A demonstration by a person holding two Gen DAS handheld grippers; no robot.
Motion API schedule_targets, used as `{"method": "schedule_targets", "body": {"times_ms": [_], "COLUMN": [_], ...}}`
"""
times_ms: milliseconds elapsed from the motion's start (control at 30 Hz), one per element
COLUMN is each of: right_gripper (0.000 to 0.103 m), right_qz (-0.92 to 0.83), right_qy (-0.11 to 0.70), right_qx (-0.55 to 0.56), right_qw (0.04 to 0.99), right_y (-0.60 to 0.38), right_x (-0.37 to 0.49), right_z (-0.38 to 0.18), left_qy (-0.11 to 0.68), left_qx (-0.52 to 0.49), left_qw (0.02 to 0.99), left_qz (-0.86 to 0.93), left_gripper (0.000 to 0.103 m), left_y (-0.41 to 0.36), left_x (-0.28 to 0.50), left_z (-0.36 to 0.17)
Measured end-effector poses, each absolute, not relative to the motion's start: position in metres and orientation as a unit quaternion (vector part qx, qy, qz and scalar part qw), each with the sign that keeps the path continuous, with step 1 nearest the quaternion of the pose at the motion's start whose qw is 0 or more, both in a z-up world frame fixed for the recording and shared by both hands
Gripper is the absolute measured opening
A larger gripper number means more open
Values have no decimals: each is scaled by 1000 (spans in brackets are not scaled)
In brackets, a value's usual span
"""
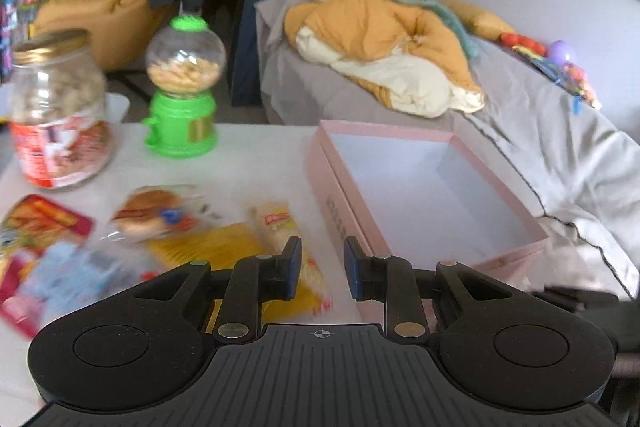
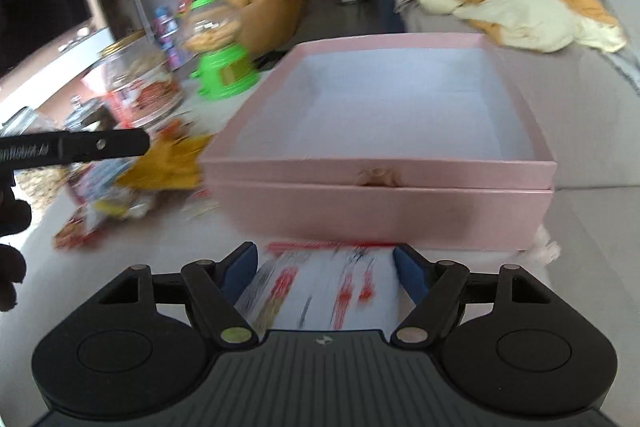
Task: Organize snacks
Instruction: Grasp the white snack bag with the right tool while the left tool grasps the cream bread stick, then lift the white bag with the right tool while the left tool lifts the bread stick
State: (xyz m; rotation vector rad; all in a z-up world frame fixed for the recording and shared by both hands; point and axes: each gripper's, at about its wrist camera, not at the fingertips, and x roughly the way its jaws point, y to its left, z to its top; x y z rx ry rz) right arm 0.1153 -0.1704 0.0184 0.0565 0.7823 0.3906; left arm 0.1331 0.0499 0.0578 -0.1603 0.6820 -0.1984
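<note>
An open pink box [image 1: 424, 187] with a white inside stands on the white table, empty; it also shows in the right wrist view [image 2: 384, 187]. My left gripper [image 1: 322, 267] is open with nothing between its pads, over the table beside the box's left wall and just right of a yellow snack packet [image 1: 224, 247]. Several snack packets [image 1: 156, 215] lie left of it. My right gripper [image 2: 325, 273] is open, its fingers on either side of a white packet with red print [image 2: 320, 291] lying in front of the box. The left gripper's finger [image 2: 80, 147] shows at the left.
A glass jar with a gold lid [image 1: 56, 111] and a green snack dispenser [image 1: 182, 87] stand at the table's far left. A grey-covered sofa [image 1: 560, 147] with an orange quilt [image 1: 384, 39] lies behind and right of the table. Snack packets [image 2: 132, 183] pile left of the box.
</note>
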Motion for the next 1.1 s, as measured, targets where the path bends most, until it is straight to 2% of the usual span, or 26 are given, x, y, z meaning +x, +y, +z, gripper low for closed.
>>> {"method": "schedule_targets", "body": {"times_ms": [33, 133, 233, 300, 567, 633, 733, 900, 967, 1100], "right_gripper": [66, 66, 66, 67, 71, 79, 82, 80, 80, 83], "right_qz": [177, 167, 173, 178, 225, 237, 255, 237, 233, 202], "right_qy": [378, 373, 375, 378, 399, 400, 401, 387, 393, 397], "right_qx": [21, 32, 45, 55, 37, 22, -8, -96, -98, -86], "right_qw": [908, 912, 909, 907, 888, 885, 880, 886, 884, 891], "right_y": [-172, -176, -184, -187, -162, -155, -149, -142, -145, -152], "right_x": [120, 126, 128, 136, 159, 152, 128, 85, 76, 70], "right_z": [15, 9, 10, 12, 14, 16, 16, 12, 15, 15], "left_qy": [342, 374, 376, 367, 363, 368, 375, 394, 390, 400], "left_qx": [-64, -10, -24, -12, 54, 50, 31, 53, 80, 56], "left_qw": [934, 927, 925, 929, 923, 920, 915, 901, 900, 899], "left_qz": [-85, -29, -46, -49, -113, -125, -144, -176, -175, -168], "left_gripper": [30, 28, 37, 39, 35, 35, 36, 39, 38, 38], "left_y": [45, 35, 36, 34, 32, 32, 33, 24, 17, 21], "left_x": [144, 177, 186, 186, 131, 109, 85, 71, 67, 71], "left_z": [53, 33, 20, 14, 18, 19, 19, 11, 10, 11]}}
